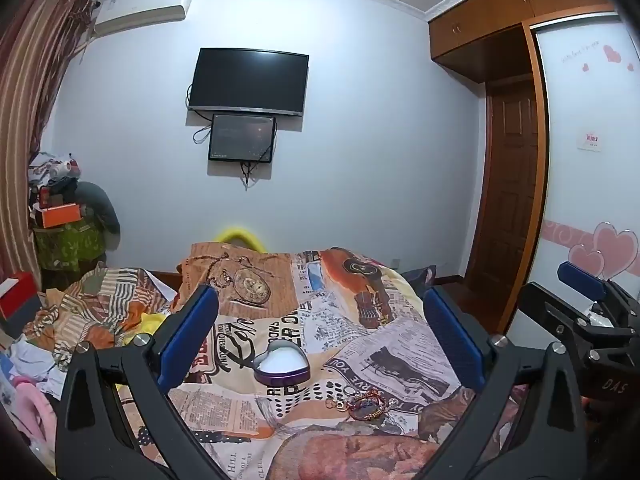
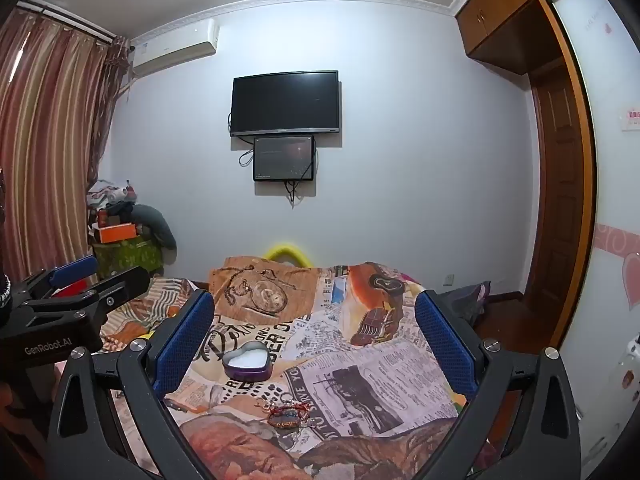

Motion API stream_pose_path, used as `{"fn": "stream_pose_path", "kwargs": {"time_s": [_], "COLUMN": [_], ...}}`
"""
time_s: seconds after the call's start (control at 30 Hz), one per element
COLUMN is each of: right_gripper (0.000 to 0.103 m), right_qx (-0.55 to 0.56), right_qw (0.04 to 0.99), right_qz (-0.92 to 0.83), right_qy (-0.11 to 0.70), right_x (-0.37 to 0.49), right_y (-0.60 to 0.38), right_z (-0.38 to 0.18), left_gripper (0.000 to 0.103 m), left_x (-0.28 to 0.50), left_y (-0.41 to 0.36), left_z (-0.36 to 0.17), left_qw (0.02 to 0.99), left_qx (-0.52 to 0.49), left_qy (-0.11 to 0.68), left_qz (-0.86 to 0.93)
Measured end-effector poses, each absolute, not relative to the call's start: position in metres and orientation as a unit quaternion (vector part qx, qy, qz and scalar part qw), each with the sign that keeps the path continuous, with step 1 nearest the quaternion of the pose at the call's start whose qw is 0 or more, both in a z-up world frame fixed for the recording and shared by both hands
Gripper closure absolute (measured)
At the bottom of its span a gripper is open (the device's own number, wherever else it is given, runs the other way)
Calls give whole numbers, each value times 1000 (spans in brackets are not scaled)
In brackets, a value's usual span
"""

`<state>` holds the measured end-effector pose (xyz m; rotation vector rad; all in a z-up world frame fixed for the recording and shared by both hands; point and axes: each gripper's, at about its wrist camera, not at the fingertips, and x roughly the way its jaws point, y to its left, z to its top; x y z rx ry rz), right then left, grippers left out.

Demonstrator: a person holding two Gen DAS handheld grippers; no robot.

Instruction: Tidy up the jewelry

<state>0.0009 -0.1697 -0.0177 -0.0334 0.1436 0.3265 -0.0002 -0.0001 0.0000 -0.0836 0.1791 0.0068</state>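
Observation:
A purple heart-shaped tin (image 1: 281,365) with a white lining stands open on the patterned bedspread; it also shows in the right wrist view (image 2: 247,365). A small pile of jewelry (image 1: 362,401), with a red beaded bracelet and rings, lies just in front of the tin; the pile shows in the right wrist view (image 2: 289,412) too. My left gripper (image 1: 320,332) is open and empty, held above the bed behind the tin. My right gripper (image 2: 316,332) is open and empty, beside the left one.
The bed (image 1: 360,320) carries a newspaper-print cover, with crumpled bedding and clothes (image 1: 92,312) at its left. A wardrobe and door (image 1: 516,184) stand at the right. Screens (image 1: 248,80) hang on the far wall. Boxes and bags (image 1: 64,224) are stacked in the left corner.

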Motion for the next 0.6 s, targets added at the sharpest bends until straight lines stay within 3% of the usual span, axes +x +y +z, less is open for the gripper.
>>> {"fn": "stream_pose_path", "kwargs": {"time_s": [0.6], "right_gripper": [3], "right_qx": [-9], "right_qw": [984], "right_qz": [161], "right_qy": [79], "right_x": [4], "right_y": [-170], "right_z": [-19], "left_gripper": [0], "left_x": [11], "left_y": [-4], "left_z": [-11], "left_qw": [994], "left_qx": [-43], "left_qy": [104], "left_qz": [6]}}
